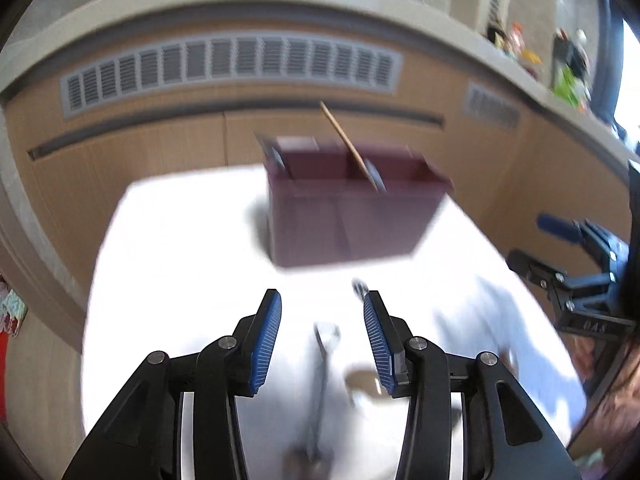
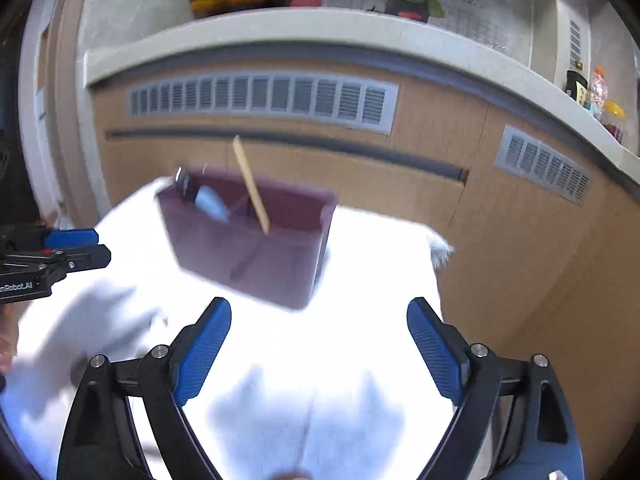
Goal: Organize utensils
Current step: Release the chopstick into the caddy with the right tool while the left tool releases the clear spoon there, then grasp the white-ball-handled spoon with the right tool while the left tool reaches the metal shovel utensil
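A maroon utensil holder (image 1: 352, 216) with compartments stands on the white-covered table (image 1: 180, 240); it also shows in the right wrist view (image 2: 256, 248). A wooden stick (image 1: 344, 136) leans out of it, also seen in the right wrist view (image 2: 251, 184), and a metal utensil (image 2: 192, 192) sits in its left compartment. My left gripper (image 1: 322, 340) is open above a metal utensil (image 1: 320, 380) lying on the cloth. My right gripper (image 2: 320, 352) is open and empty, in front of the holder. It shows at the right edge of the left wrist view (image 1: 560, 256).
A wooden cabinet front with grey vents (image 1: 232, 68) stands behind the table under a pale counter (image 2: 280, 28) carrying bottles and packets. The table's far right corner (image 2: 436, 248) is close to the cabinet. Another utensil tip (image 1: 360, 286) lies by my left gripper's right finger.
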